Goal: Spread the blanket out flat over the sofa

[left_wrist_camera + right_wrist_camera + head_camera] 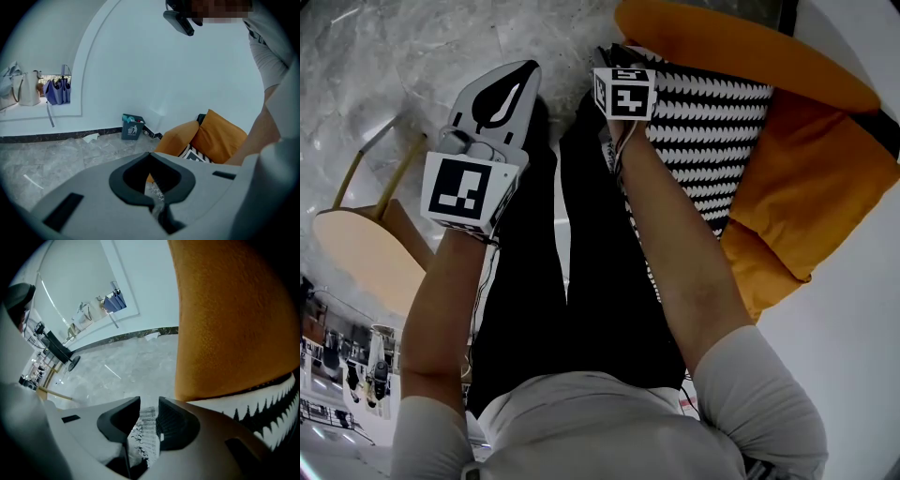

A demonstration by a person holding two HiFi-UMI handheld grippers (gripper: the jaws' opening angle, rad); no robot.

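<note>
The black-and-white patterned blanket (712, 141) lies bunched on the seat of the orange sofa (811, 187), beside my right forearm. In the right gripper view my right gripper (149, 401) is open. A narrow strip of the blanket's edge (145, 427) sits in the gap between the pads, and neither pad presses on it. Its marker cube (623, 92) hides the jaws in the head view. My left gripper (523, 67) hovers over the floor left of my legs. Its tips meet (150, 154), shut, with nothing held.
A round wooden stool (356, 248) stands at my left. A grey bin (131, 126) sits by the white wall, and bags (56, 90) rest on a ledge. Grey marble floor (122, 366) stretches in front of the sofa's orange arm (225, 324).
</note>
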